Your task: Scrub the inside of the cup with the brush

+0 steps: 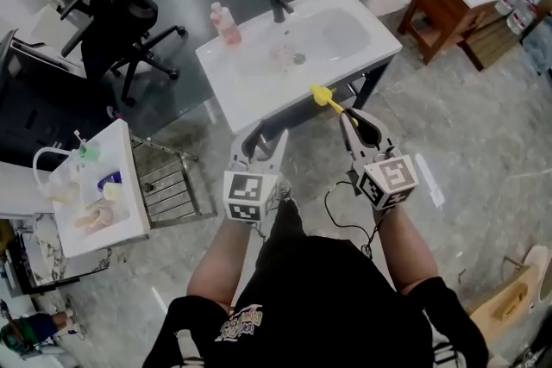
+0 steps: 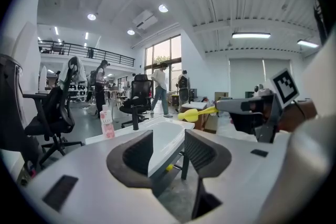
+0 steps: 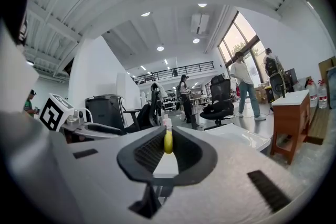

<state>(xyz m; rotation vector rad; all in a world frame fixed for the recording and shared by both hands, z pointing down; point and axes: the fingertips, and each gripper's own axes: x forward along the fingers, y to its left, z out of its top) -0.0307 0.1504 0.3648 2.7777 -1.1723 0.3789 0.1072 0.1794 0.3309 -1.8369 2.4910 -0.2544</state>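
Yellow brush (image 1: 326, 97) sticks out from the right gripper (image 1: 352, 118), whose jaws are clenched on its handle. In the right gripper view the yellow handle (image 3: 168, 142) sits pinched between the two ribbed pads. The brush head hangs over the front edge of the white sink (image 1: 233, 95).

A pale, see-through cup (image 1: 282, 56), faint and hard to make out, sits in the basin near the drain, well apart from both tools.

The left gripper (image 1: 264, 138) is released, its jaws standing wide with only the sink's rim (image 2: 168, 136) showing beyond them. It is held beside the right one, just short of the sink's front.

A pink bottle (image 1: 226, 24) stands on the sink's back left corner, near the dark faucet (image 1: 278, 3). A black office chair (image 1: 129, 21) is to the left and a wooden cabinet (image 1: 448, 0) to the right.
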